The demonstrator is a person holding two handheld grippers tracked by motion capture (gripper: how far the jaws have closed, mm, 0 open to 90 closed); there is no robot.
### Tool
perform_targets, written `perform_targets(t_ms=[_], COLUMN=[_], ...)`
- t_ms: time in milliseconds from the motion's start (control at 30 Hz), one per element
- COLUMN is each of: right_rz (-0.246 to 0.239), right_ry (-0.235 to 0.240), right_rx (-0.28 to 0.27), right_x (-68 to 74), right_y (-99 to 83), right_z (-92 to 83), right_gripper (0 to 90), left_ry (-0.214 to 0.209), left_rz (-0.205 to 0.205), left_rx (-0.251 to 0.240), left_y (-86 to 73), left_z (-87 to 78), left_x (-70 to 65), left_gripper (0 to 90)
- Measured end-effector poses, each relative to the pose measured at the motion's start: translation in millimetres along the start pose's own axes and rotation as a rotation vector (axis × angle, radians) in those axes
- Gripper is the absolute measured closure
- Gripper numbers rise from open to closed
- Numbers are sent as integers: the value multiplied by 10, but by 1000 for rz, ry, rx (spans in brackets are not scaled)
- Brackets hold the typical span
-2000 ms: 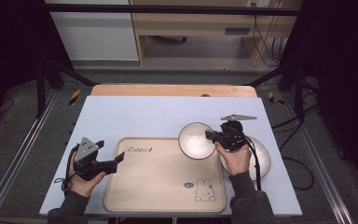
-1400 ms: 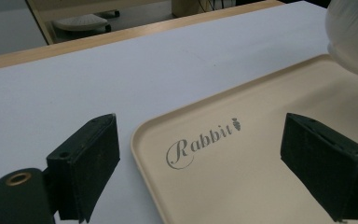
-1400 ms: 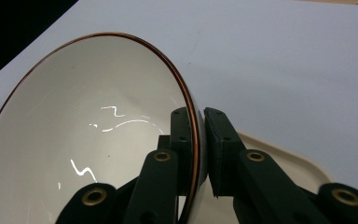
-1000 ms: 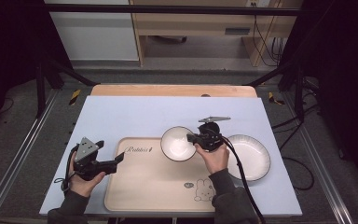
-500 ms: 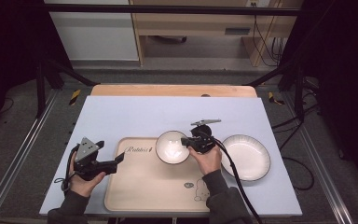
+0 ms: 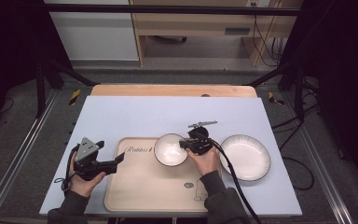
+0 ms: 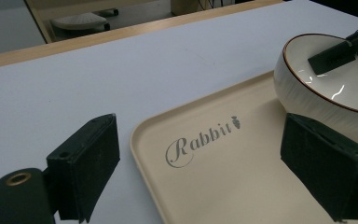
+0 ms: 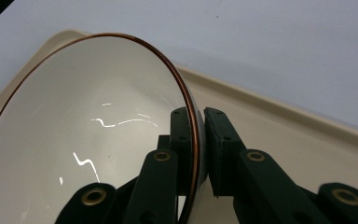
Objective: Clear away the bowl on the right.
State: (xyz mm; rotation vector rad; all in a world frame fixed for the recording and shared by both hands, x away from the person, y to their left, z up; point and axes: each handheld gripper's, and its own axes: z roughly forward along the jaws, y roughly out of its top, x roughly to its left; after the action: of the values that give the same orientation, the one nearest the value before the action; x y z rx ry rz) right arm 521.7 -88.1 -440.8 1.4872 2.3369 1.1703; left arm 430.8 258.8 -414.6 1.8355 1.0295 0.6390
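Bowl: a white bowl (image 6: 170, 149) with a thin brown rim, over the far right corner of the tray; in the right gripper view (image 8: 88, 140) it tilts, its inside turned toward the camera. Whether its foot touches the tray I cannot tell.
Right gripper: the right gripper (image 6: 186, 145) pinches the bowl's right rim, one jaw inside the bowl and one outside, pads pressed on the wall; in the right gripper view (image 8: 198, 135) the brown rim runs between the two pads.
Right hand: the right hand (image 6: 205, 158) holds the gripper from the near side, over the tray's right part, sleeve coming in from the bottom edge.
Left gripper: the left gripper (image 6: 120, 158) points right, its tips at the tray's left edge; in the left gripper view (image 7: 214, 158) its jaws stand wide apart with nothing between them.
Left hand: the left hand (image 6: 81, 179) rests near the table's near left corner.
Tray: a beige tray (image 6: 140, 186) with the word "Rabbit" and a small rabbit drawing, on the near middle of the table.
Plate: a white plate (image 6: 245, 157) with a dark rim, flat on the table just right of the tray, apart from the bowl.
Table: a pale blue top (image 6: 168, 114), with a wooden strip along the far edge.
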Motion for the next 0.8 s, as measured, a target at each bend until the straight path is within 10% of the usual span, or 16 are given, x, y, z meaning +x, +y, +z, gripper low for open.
perform_targets(t_ms=[800], right_rz=[29], right_ry=[-3], right_rx=[32], right_x=[-61], right_y=[-17], right_z=[120], right_gripper=[816], left_ry=[2], left_rz=[1], left_rx=[2], left_y=[-1], left_z=[0], left_x=[3], left_gripper=[113])
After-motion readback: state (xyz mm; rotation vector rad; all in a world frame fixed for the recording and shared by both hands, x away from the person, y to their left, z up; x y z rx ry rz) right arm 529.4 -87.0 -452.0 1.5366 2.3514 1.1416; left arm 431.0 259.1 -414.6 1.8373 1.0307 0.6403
